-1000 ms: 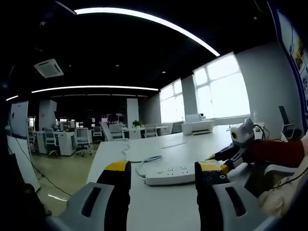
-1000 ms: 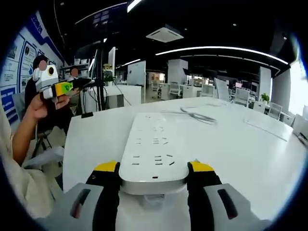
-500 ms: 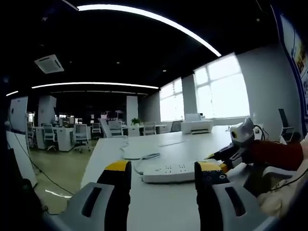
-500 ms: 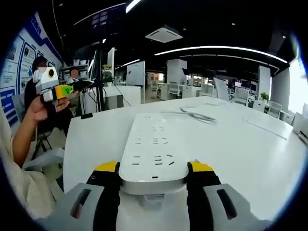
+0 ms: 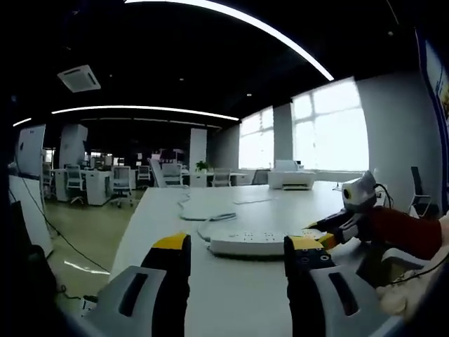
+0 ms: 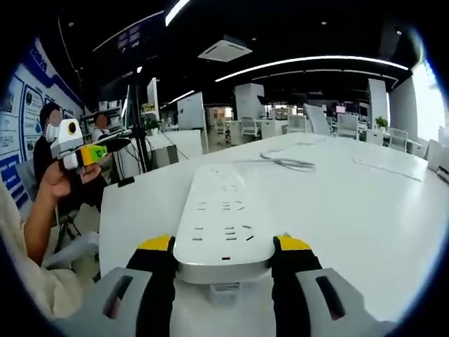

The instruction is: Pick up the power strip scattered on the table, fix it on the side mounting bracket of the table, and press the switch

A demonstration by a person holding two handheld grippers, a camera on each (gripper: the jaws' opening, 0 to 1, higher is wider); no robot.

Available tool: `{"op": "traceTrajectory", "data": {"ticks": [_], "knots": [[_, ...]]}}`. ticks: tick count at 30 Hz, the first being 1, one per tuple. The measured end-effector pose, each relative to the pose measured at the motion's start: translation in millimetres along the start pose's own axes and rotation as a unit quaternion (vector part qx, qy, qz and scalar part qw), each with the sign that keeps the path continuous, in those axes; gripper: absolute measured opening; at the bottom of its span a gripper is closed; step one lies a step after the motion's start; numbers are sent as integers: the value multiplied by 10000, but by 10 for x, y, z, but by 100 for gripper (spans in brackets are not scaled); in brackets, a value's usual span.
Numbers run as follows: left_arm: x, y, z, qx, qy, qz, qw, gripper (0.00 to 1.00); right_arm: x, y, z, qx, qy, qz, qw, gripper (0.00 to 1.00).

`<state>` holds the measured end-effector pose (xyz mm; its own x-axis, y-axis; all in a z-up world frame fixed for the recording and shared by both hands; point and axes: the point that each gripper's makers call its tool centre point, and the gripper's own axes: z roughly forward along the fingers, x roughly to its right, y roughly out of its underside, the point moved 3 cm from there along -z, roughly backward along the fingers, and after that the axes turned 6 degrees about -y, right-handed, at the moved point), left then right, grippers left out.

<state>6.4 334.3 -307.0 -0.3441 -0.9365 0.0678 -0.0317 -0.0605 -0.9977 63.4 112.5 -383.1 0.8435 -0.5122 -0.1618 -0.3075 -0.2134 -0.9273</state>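
Observation:
A white power strip [image 6: 223, 210] lies lengthwise away from me, its near end clamped between the yellow-tipped jaws of my right gripper [image 6: 224, 246]. In the left gripper view the power strip [image 5: 259, 243] lies crosswise just over the white table [image 5: 231, 302], and the right gripper [image 5: 320, 235] grips its right end. Its cable [image 5: 210, 215] trails off toward the far left. My left gripper [image 5: 237, 246] stands open on the near side of the strip, nothing between its jaws. In the right gripper view a hand holds the left gripper [image 6: 91, 152] up at the far left.
A white printer [image 5: 290, 180] stands at the table's far end by the windows. The cable [image 6: 286, 163] curls across the table [image 6: 365, 210] beyond the strip. Office desks and chairs [image 5: 116, 184] fill the room past the table's left edge. A person's sleeve [image 5: 407, 232] enters from the right.
Both cameras have shifted a little. The strip stays fixed in the right gripper's jaws. In the left gripper view it now sits slightly further right and flatter. The left gripper stays open.

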Motion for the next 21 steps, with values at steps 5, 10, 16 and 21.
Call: {"op": "traceTrajectory", "data": {"ticks": [5,10,16,21], "knots": [[14,45,60,-165,-49,-287,9994,62,-15,3,0,14,1,186,9998,50],[32,75,120,-292,-56,-545,9981,62,-23,4,1,2,0,365,9993,50],[57,103,211,-505,-51,-722,9961,67,-25,5,4,7,-14,540,9985,50],[99,147,269,-691,67,-868,9938,67,-26,5,8,29,-3,679,9977,49]]}}
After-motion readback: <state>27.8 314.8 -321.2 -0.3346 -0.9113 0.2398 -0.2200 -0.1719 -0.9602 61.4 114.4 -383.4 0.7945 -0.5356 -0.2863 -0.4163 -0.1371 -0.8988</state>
